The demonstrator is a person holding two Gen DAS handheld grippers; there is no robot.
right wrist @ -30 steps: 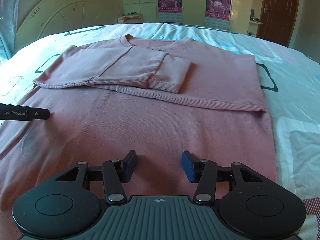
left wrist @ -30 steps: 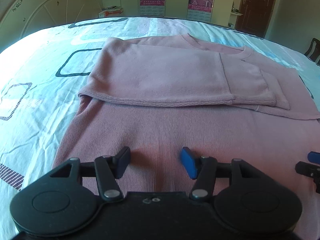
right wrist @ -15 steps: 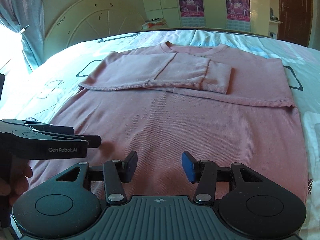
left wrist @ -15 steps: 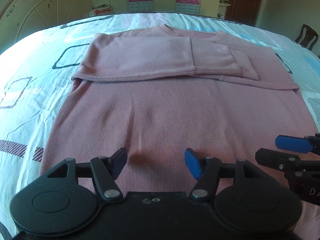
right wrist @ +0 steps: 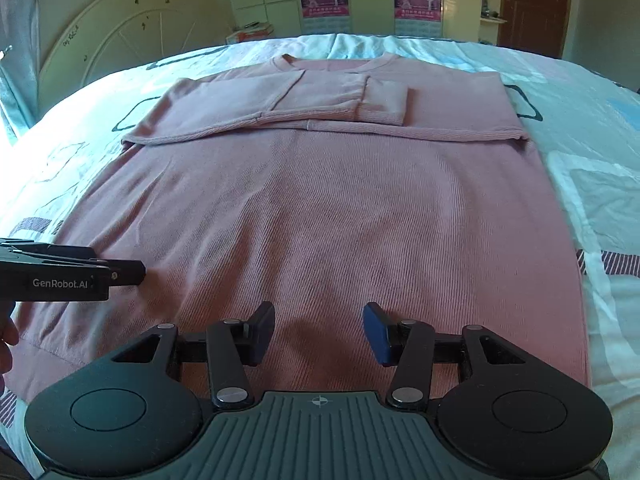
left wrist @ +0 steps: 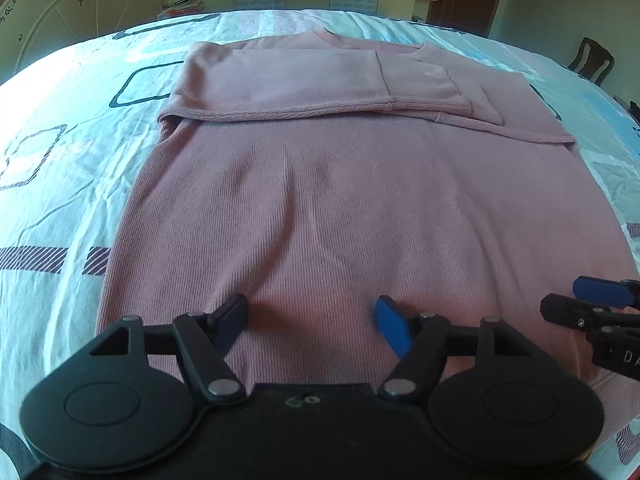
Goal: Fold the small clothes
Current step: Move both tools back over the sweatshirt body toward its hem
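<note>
A pink sweater [left wrist: 352,208] lies flat on the bed [left wrist: 60,184], sleeves folded across its chest toward twelve o'clock. The left gripper [left wrist: 312,316], its jaws just widening, and the right gripper [right wrist: 319,330], jaws parted, hover empty over the hem at six o'clock.

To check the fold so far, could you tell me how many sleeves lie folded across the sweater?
2: one sleeve from the left, the other sleeve from the right, overlapping mid-chest.

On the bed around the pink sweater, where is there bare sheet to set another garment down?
Bare bed sheet lies left of the pink sweater, out to the bed's edge, and more on its right side. A narrower strip runs beyond the collar. The near hem is crowded: left tool and right tool both hang open over it.
</note>
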